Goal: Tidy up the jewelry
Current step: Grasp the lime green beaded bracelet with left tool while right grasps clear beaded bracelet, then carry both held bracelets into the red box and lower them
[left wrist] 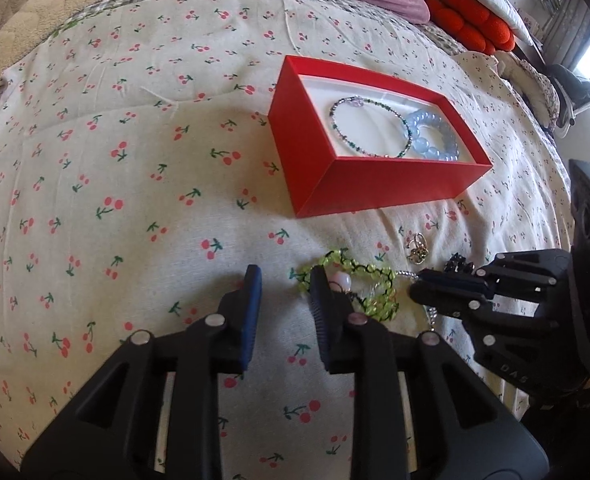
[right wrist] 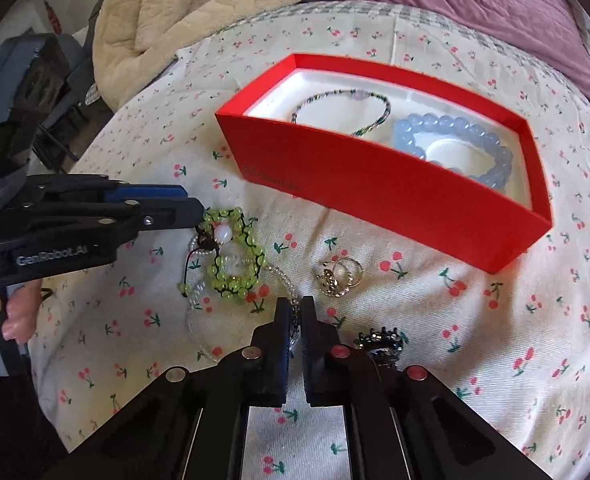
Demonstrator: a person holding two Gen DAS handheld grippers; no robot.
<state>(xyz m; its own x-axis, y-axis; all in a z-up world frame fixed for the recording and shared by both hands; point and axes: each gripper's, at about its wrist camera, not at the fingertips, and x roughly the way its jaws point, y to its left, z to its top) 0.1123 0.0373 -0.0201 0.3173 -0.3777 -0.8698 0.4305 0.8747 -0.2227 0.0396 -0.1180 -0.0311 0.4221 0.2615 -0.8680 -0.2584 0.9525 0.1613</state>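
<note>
My left gripper [left wrist: 286, 280] is open above the cherry-print bedspread, with nothing between its fingers. A green bead bracelet [left wrist: 375, 270] with a pale bead lies just beside its right finger. In the right wrist view the left gripper [right wrist: 193, 206] has its tips at the edge of the green bead bracelet [right wrist: 255, 248]. My right gripper [right wrist: 295, 310] is shut on a clear bead strand [right wrist: 295, 316] that trails left under the green one. The red box [right wrist: 375, 196] holds a thin multicolour bracelet [right wrist: 307, 104] and a pale blue bead bracelet [right wrist: 455, 124].
Gold rings [right wrist: 341, 276] lie between the box and my right gripper, and a dark crown-like ring [right wrist: 381, 342] sits by its right finger. A beige blanket [right wrist: 183, 12] and a purple pillow [right wrist: 475, 4] lie behind the box. An orange cushion [left wrist: 471, 24] is at the far right.
</note>
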